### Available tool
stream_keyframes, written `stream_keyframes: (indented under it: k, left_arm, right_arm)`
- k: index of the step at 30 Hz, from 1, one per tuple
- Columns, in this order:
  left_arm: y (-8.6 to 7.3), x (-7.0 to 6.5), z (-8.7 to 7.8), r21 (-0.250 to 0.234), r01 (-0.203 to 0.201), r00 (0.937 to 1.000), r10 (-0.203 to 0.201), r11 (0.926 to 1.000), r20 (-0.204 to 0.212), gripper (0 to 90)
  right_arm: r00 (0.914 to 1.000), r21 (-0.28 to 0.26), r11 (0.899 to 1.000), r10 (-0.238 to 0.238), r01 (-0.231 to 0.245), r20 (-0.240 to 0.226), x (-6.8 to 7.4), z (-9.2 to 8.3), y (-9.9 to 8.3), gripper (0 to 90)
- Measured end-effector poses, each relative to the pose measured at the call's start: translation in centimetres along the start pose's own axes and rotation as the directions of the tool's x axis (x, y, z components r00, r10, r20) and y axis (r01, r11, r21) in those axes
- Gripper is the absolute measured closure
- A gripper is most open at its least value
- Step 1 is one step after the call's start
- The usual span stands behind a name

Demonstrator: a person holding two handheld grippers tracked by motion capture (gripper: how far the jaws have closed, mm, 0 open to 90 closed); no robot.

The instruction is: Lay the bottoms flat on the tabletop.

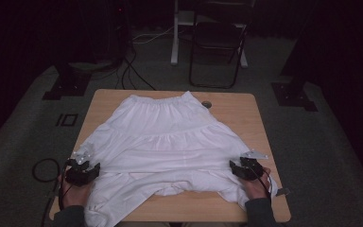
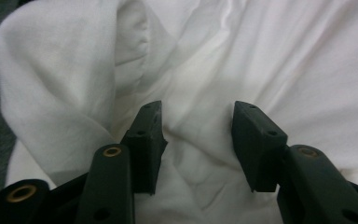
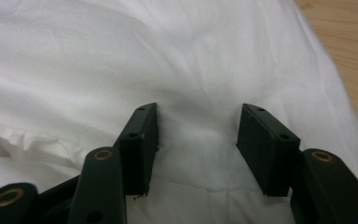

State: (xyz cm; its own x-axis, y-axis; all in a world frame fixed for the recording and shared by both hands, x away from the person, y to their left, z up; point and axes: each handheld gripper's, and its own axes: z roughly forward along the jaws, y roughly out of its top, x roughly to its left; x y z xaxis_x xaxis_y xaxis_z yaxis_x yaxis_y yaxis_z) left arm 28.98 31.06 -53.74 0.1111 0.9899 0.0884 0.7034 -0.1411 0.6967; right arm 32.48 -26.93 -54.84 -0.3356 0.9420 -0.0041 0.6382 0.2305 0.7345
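A white tiered skirt (image 1: 170,137) lies spread on the wooden table (image 1: 238,109), its elastic waistband at the far side and its hem bunched and folded toward the near edge. My left gripper (image 1: 88,168) rests at the skirt's left hem. In the left gripper view the left gripper (image 2: 198,119) has its jaws apart over crumpled cloth (image 2: 196,154), with a thick fold (image 2: 56,93) to its left. My right gripper (image 1: 238,169) sits at the right hem. In the right gripper view the right gripper (image 3: 198,119) stands open, with a flat layer of skirt (image 3: 196,149) between the jaws.
A dark folding chair (image 1: 217,42) and a white stand leg (image 1: 174,38) are beyond the table on the grey carpet. A black cable loop (image 1: 41,166) lies on the floor at the left. A small round grommet (image 1: 206,104) is set in the tabletop near the waistband.
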Motion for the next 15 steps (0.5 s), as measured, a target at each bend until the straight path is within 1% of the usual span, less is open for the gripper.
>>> stream_keyframes:
  k: [3,4,5,6,7,8,9,13,14,15]
  left_arm:
    - [-0.5,0.5,-0.8,-0.017,0.036,0.9991,-0.037,0.9992,-0.019,50.2]
    - [-0.7,0.7,-1.0,-0.009,0.042,0.9961,-0.042,0.9991,-0.077,50.8]
    - [-0.8,1.0,-1.2,0.001,0.044,0.9897,-0.043,0.9990,-0.136,52.8]
    - [-1.1,1.6,-1.4,-0.004,0.076,0.9862,-0.076,0.9971,-0.147,51.0]
    - [-1.2,2.1,-1.5,0.000,0.115,0.9814,-0.114,0.9933,-0.155,51.4]
    - [-1.3,2.5,-1.6,0.013,0.128,0.9785,-0.125,0.9916,-0.164,51.4]
    - [-1.4,2.7,-1.6,0.018,0.127,0.9782,-0.123,0.9917,-0.167,51.4]
    - [-1.2,2.6,-2.1,0.007,0.121,0.9793,-0.118,0.9926,-0.164,50.9]
    - [-1.0,2.4,-2.3,-0.006,0.115,0.9815,-0.115,0.9933,-0.153,50.5]
    - [-0.7,2.1,-2.7,-0.016,0.098,0.9847,-0.099,0.9951,-0.143,49.8]
  right_arm:
    - [1.0000,0.005,1.000,-0.006,0.006,-0.006,-0.3,-0.5,-0.4,48.2]
    - [1.0000,0.005,1.000,-0.006,0.006,-0.006,-0.4,-0.6,-0.5,48.3]
    - [1.0000,0.007,1.000,-0.007,0.007,-0.004,-0.5,-0.8,-0.6,49.0]
    - [1.0000,0.011,1.000,0.001,-0.001,0.002,-0.6,-0.9,-0.8,49.1]
    - [1.0000,0.011,1.000,0.003,-0.004,0.005,-0.8,-1.1,-0.9,49.3]
    - [0.9999,0.011,1.000,0.007,-0.007,0.008,-0.9,-1.3,-1.1,49.5]
    - [0.9998,0.014,1.000,0.014,-0.014,0.016,-1.1,-1.6,-1.3,49.5]
    - [0.9987,0.035,0.999,0.028,-0.030,0.042,-1.5,-2.4,-1.8,49.5]
    - [0.9982,0.043,0.998,0.036,-0.038,0.047,-1.5,-2.7,-2.0,49.5]
    - [0.9976,0.050,0.997,0.049,-0.051,0.050,-1.6,-2.9,-2.1,49.5]
